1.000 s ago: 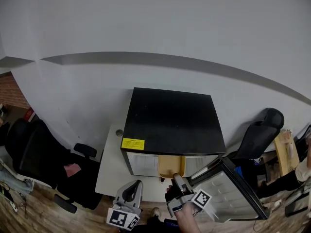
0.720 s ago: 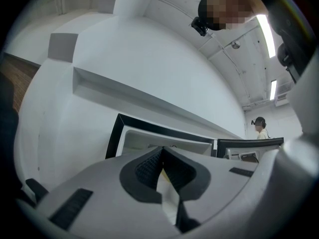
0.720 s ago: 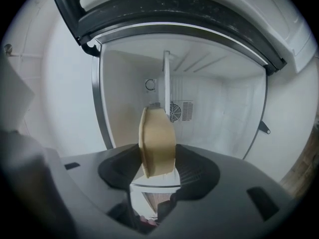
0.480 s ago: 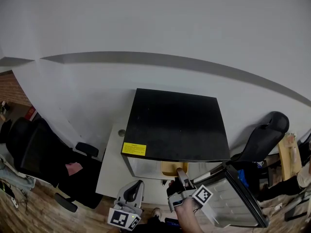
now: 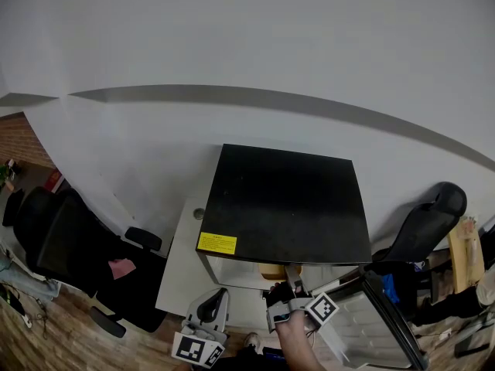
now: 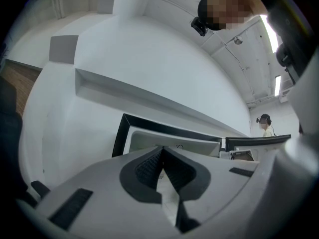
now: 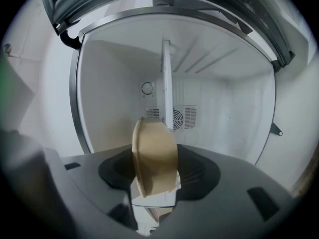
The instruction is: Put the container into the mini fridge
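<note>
Each a pale grey moulded shell with black ribbed pads [image 6: 145, 169] in dark hollows, the left gripper [image 5: 218, 294] wears a white marker cube [image 5: 193, 348] with black squares at its seven o'clock, the right gripper [image 5: 289, 275] another at four o'clock.

Tan container [image 7: 154, 158], black-topped mini fridge [image 5: 286, 199]

An office: black swivel chairs [image 5: 58, 238] flank the mini fridge [image 5: 286, 199].
</note>
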Motion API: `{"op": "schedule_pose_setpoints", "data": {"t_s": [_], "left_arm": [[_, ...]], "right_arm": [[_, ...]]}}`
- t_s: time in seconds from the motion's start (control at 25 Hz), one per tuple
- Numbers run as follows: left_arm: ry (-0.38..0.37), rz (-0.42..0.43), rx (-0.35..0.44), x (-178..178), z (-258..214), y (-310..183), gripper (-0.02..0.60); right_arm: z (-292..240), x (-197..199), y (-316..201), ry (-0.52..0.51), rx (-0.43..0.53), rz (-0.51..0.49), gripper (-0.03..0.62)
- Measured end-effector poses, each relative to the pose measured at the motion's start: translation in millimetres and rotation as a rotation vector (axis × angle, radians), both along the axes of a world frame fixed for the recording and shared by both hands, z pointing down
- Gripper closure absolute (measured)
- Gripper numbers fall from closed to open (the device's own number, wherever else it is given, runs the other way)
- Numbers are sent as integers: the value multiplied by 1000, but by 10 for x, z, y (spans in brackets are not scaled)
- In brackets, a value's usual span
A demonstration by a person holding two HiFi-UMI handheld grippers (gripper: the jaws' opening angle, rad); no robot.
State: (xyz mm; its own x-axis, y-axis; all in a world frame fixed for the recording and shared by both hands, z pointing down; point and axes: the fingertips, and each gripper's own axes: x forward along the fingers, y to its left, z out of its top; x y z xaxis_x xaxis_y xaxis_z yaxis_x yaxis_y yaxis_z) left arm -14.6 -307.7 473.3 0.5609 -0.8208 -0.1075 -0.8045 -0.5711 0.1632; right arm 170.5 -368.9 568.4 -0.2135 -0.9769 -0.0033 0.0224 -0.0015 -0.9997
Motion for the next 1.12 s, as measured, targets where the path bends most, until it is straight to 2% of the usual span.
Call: {"op": "schedule_pose_setpoints", "data": {"t_s": [0.36, 0.56, 1.12], "left_arm": [[-4, -17, -1, -60, -7, 25, 574], [-2, -21, 2, -91, -4, 74, 574], [11, -12, 9, -145, -5, 221, 574]], "right_arm": [[-33, 30, -87, -37, 14, 44, 374], [-64, 16, -57, -52, 50, 47, 335], [-23, -74, 260, -6, 58, 23, 324]]}}
